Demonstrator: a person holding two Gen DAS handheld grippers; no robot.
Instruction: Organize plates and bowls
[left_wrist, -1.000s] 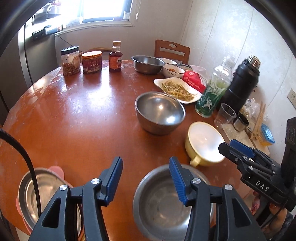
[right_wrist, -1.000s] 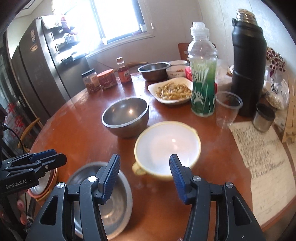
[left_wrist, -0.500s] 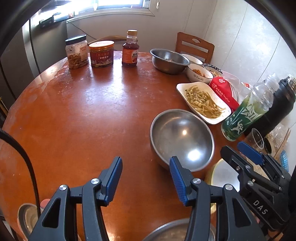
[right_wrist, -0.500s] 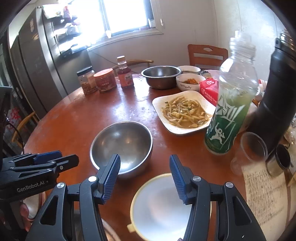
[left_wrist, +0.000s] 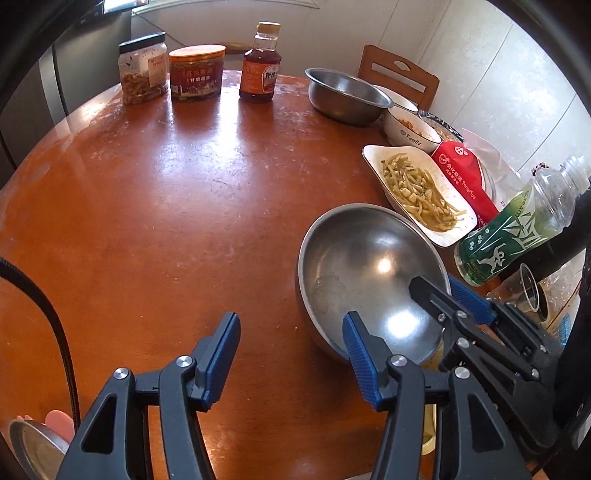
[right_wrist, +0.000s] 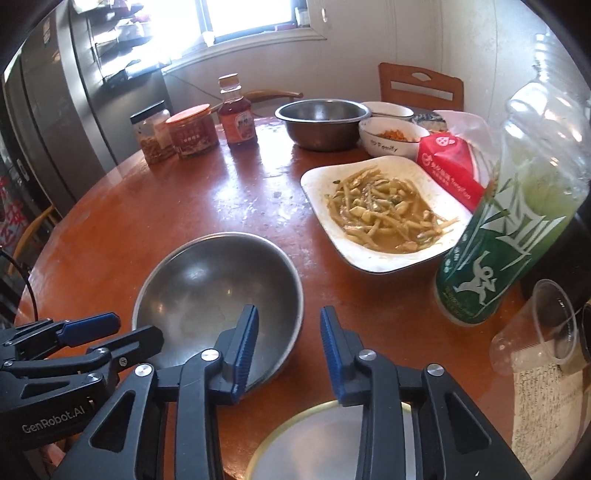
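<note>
An empty steel bowl (left_wrist: 369, 273) (right_wrist: 207, 291) sits on the round brown table (left_wrist: 166, 206). My right gripper (right_wrist: 290, 343) (left_wrist: 436, 286) straddles the bowl's near right rim, with one finger inside and the other outside. Its jaws are closing, and a strip of table still shows between the rim and the outer pad. My left gripper (left_wrist: 290, 350) (right_wrist: 122, 332) hovers over bare table just left of the bowl. Its jaws are opening with nothing between them. A yellow bowl (right_wrist: 325, 443) with a white inside lies under the right gripper.
A white plate of food (right_wrist: 380, 218), a red pack (right_wrist: 450, 170), a green bottle (right_wrist: 509, 229) and a plastic cup (right_wrist: 543, 328) crowd the right side. Another steel bowl (right_wrist: 321, 122), a white bowl (right_wrist: 388, 138), two jars and a sauce bottle (left_wrist: 258, 66) stand at the back.
Both grippers moved forward over the table and down toward the steel bowl. The right jaws narrowed around its rim. The flat steel dish and yellow bowl slid to the bottom edges.
</note>
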